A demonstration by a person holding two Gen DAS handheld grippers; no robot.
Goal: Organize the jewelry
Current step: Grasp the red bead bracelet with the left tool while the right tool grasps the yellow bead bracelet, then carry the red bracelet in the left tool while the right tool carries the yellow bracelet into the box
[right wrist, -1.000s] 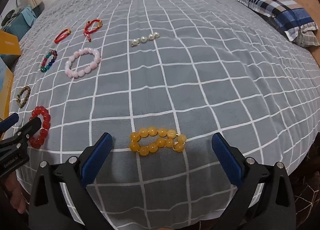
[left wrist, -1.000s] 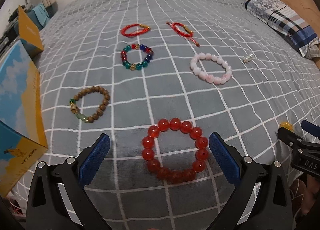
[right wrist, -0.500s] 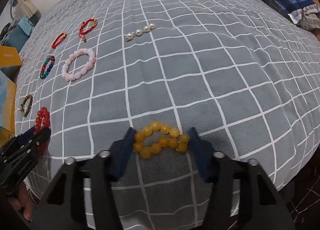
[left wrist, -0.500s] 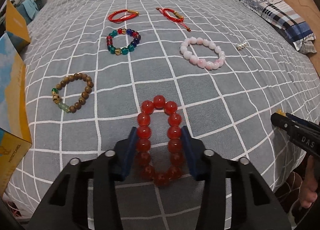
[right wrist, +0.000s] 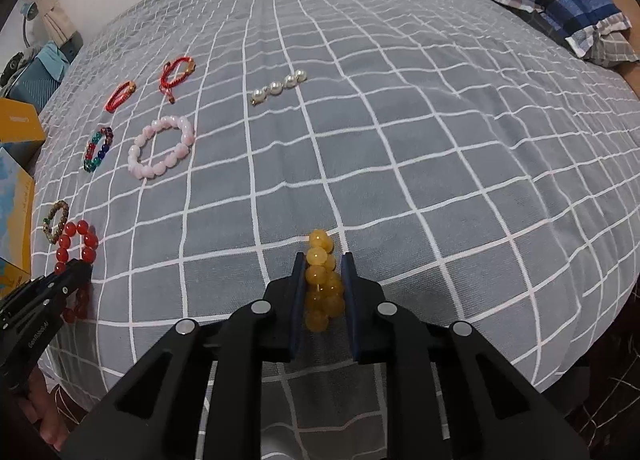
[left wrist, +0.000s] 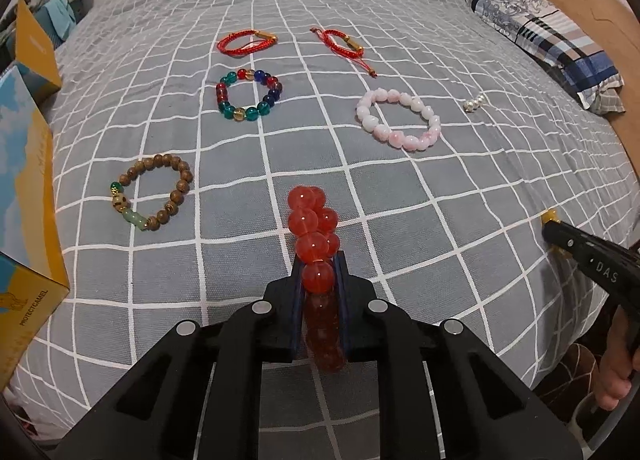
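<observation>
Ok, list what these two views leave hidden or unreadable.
- Red bead bracelet, left wrist view: its near half sits behind the shut left gripper.
- Yellow bead bracelet, right wrist view: squeezed flat in the right gripper, bead count unclear.
- Blue-and-yellow box, left wrist view: cut off by the frame edge.

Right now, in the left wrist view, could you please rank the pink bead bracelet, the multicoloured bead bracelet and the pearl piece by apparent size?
1. pink bead bracelet, the widest loop.
2. multicoloured bead bracelet, slightly smaller; it lies a bit farther away, so the gap is unsure.
3. pearl piece, clearly the smallest.
</observation>
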